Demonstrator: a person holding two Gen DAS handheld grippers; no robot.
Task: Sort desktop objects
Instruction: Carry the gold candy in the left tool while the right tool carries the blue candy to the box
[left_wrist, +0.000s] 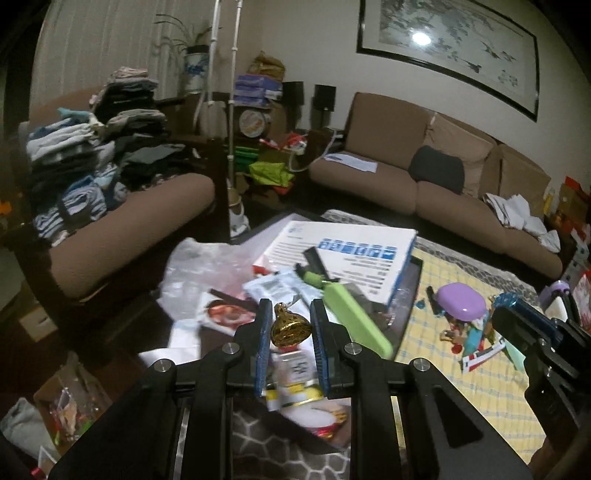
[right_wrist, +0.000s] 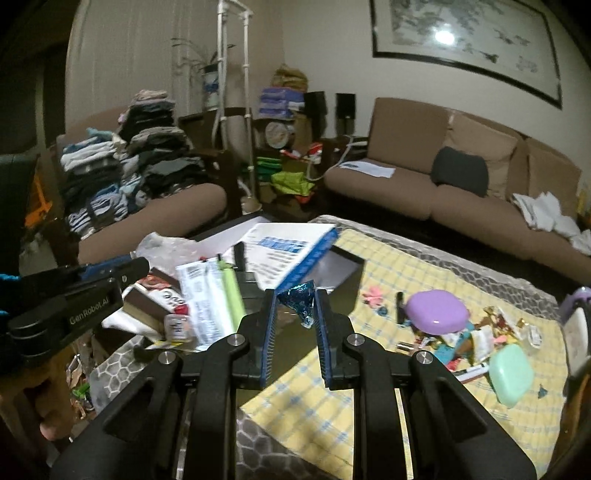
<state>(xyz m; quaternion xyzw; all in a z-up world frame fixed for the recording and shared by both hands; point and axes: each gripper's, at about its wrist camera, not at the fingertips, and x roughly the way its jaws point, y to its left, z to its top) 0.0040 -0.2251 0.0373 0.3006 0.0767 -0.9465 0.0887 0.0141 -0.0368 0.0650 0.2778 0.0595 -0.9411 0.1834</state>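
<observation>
The left tool (left_wrist: 290, 325) grips a gold foil sweet (left_wrist: 289, 328). The right tool (right_wrist: 295, 308) pinches a blue foil sweet (right_wrist: 300, 299) above the cluttered worktop (right_wrist: 314, 406).

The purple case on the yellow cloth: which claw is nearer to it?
Right. The right claw, holding a blue foil candy, is just left of the purple case; the left claw is farther left.

White lettering "GenRobot.AI" runs along the black body of the left tongs (right_wrist: 114, 271); nothing else reads clearly.
</observation>
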